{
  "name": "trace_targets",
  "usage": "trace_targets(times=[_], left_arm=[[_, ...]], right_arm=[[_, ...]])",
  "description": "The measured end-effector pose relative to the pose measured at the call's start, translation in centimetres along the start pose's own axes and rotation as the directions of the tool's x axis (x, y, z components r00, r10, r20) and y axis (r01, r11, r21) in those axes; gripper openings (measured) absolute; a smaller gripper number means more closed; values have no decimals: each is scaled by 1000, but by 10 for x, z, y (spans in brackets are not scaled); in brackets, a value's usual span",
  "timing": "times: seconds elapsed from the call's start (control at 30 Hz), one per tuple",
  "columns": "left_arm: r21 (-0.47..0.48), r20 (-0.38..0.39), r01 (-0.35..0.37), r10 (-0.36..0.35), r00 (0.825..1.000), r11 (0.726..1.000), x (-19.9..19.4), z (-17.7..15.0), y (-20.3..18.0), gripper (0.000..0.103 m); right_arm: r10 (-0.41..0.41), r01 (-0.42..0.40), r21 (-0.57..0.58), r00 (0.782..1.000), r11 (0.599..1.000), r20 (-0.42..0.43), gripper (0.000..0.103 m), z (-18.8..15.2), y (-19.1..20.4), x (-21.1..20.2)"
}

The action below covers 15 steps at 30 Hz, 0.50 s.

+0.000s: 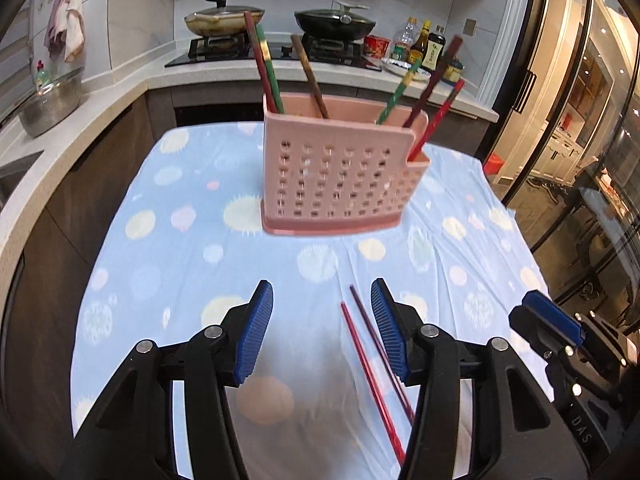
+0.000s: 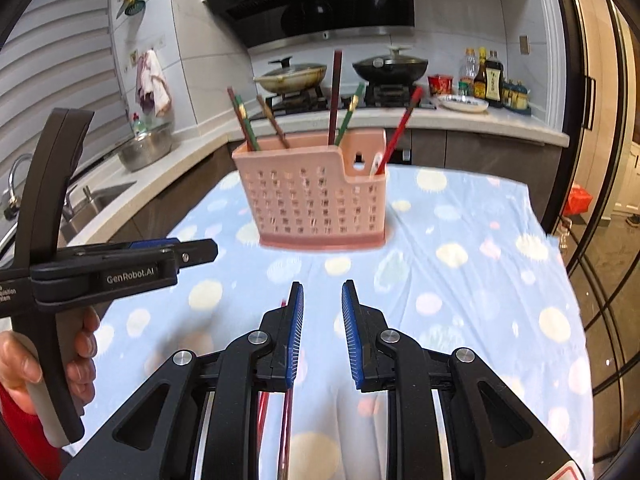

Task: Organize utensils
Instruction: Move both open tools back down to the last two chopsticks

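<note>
Two red chopsticks [image 1: 370, 364] lie loose on the bench [image 1: 160, 248], which is covered with a dotted blue cloth. They sit side by side, well apart from the pink holder [image 1: 340, 176] standing farther back with several other chopsticks [image 1: 266, 64] already upright in it.

The left tool [image 1: 322, 330] hovers above the pair with its pads apart and nothing between them; the sticks run just beside its right-hand pad. The right tool [image 2: 322, 332] has its pads only a little apart, also empty, and the sticks show beneath its left-hand finger.

These sticks look thin, stiff, light and glossy, so they will likely slip or roll on the cloth and pivot if pinched at one end. A hold near the middle, across both at once, seems safest; the soft cloth may bunch under the pads.

The near ends of the sticks are hidden by the tool bodies in both views. The holder's inner dividers cannot be made out, and its front is blurred. A hand [image 2: 80, 356] grips the left tool's handle.
</note>
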<state>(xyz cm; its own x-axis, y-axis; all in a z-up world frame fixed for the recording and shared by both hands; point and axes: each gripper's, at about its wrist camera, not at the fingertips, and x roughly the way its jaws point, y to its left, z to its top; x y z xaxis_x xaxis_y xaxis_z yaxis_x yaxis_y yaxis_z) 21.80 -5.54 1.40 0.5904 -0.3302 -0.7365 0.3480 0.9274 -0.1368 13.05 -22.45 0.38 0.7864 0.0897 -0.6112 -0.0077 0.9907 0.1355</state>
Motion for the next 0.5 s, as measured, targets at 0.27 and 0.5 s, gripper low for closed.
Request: trace_targets(times=[0.27, 0.5], left_arm=[[5, -57, -21, 21, 998, 1000, 3, -44, -9, 53], [6, -99, -32, 33, 995, 999, 3, -79, -17, 60]], right_arm=[[17, -15, 18, 993, 1000, -120, 20, -61, 1, 2], [13, -11, 13, 985, 1000, -172, 20, -96, 4, -2]])
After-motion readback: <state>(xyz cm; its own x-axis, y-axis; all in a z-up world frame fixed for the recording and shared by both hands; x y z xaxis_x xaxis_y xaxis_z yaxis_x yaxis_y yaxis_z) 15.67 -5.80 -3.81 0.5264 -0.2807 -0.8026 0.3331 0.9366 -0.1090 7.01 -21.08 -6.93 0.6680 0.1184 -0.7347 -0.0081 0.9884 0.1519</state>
